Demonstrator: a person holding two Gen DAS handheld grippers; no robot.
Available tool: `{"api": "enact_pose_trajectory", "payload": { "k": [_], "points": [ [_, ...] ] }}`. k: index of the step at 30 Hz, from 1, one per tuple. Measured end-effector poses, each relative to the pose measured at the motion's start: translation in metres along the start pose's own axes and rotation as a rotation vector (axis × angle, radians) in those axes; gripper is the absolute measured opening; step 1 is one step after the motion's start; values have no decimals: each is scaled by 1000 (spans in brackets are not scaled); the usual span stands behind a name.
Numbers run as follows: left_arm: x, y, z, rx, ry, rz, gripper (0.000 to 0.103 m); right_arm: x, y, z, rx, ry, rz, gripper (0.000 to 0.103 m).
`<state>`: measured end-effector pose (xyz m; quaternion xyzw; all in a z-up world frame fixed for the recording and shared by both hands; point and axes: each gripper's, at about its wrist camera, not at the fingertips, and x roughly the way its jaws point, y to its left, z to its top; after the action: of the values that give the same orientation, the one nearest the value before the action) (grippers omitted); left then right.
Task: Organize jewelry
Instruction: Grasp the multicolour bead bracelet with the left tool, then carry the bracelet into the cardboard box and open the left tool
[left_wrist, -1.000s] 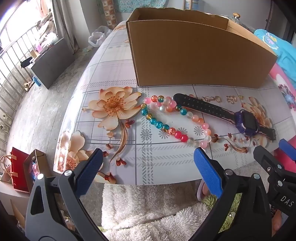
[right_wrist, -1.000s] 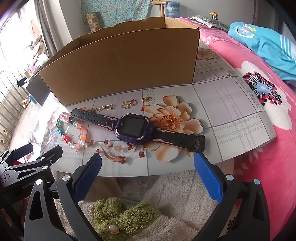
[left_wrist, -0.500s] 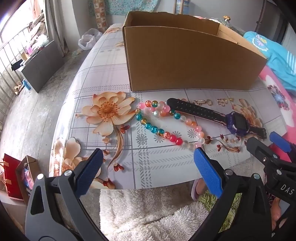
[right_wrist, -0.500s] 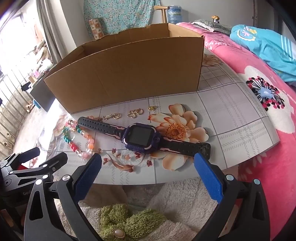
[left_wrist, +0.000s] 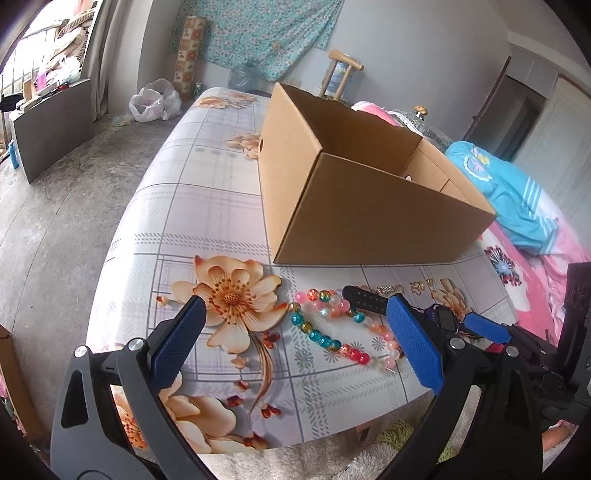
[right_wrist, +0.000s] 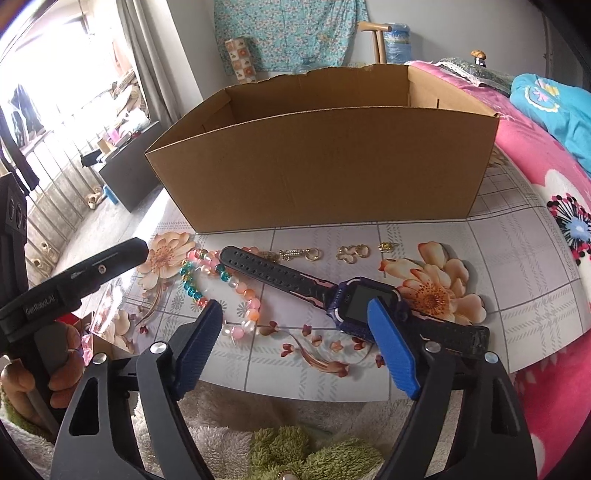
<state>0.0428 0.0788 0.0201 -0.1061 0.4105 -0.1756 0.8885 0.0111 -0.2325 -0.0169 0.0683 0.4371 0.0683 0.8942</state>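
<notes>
A box (right_wrist: 325, 162) of plain cardboard, open at the top, is set on a table (right_wrist: 517, 258) covered with a flower-printed cloth. The jewelry is laid in the strip of cloth between the box and the near table edge. A watch (right_wrist: 365, 299) with a dark strap and a purple case is laid flat, face up, its strap running from far left to near right. A bead string (right_wrist: 221, 280) of pink, teal and orange beads is laid at the left, and the far end of the strap is seen lying across it. Three small gold pieces (right_wrist: 351, 253) are set in a row just in front of the box wall, apart from one another and beyond the watch. The right gripper (right_wrist: 295, 350) is held over the near table edge, pointing down at the cloth; its jaws have just been closing, but they are still well apart, and nothing is clamped between them. Its right pad is seen in front of the watch case; whether it touches the case cannot be told. The left gripper (left_wrist: 295, 345) is held over the near edge further left, its jaws wide apart and nothing gripped; the beads (left_wrist: 325, 328) are seen between its pads. In the left wrist view the right gripper's blue fingers (left_wrist: 487, 330) are seen at the right, over the watch (left_wrist: 441, 317). In the right wrist view a hand (right_wrist: 55, 373) is seen on the left gripper's handle at the near left.
</notes>
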Motion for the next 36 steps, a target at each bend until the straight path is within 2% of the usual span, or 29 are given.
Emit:
{"api": "enact_pose_trajectory", "payload": {
  "k": [3,5,6,8,10,13,18,22,24,25,26,27,31,36],
  "points": [
    [7,-1,3,40,32,17,94,10,10,1,-12,36,39,61],
    [9,-5,4,92,35,8,89,17,14,1,-23,61,56,53],
    [9,-5,2,116,38,5,77,20,16,1,-31,72,57,50],
    [15,-10,2,167,55,6,67,26,20,1,-37,91,61,44],
    [22,-14,1,201,72,-8,48,32,22,1,-38,112,63,38],
    [36,-17,-2,244,106,-17,38,41,27,1,-42,136,66,32],
    [54,-23,-7,333,164,31,32,51,33,2,-55,154,59,25],
    [59,-19,-9,322,186,30,31,60,41,11,-67,154,52,24],
    [58,-18,-8,333,185,31,29,65,46,14,-81,150,40,21],
    [57,-19,-7,340,181,31,25,65,49,15,-88,149,35,18],
    [57,-19,-8,346,183,35,18,67,51,16,-90,149,31,11],
    [60,-21,-9,359,195,57,9,68,52,18,-86,151,37,10],
    [56,-20,-10,356,180,60,8,68,46,20,-66,150,75,10],
    [28,-19,3,301,149,2,8,53,47,22,-54,115,138,9]
  ]
}}
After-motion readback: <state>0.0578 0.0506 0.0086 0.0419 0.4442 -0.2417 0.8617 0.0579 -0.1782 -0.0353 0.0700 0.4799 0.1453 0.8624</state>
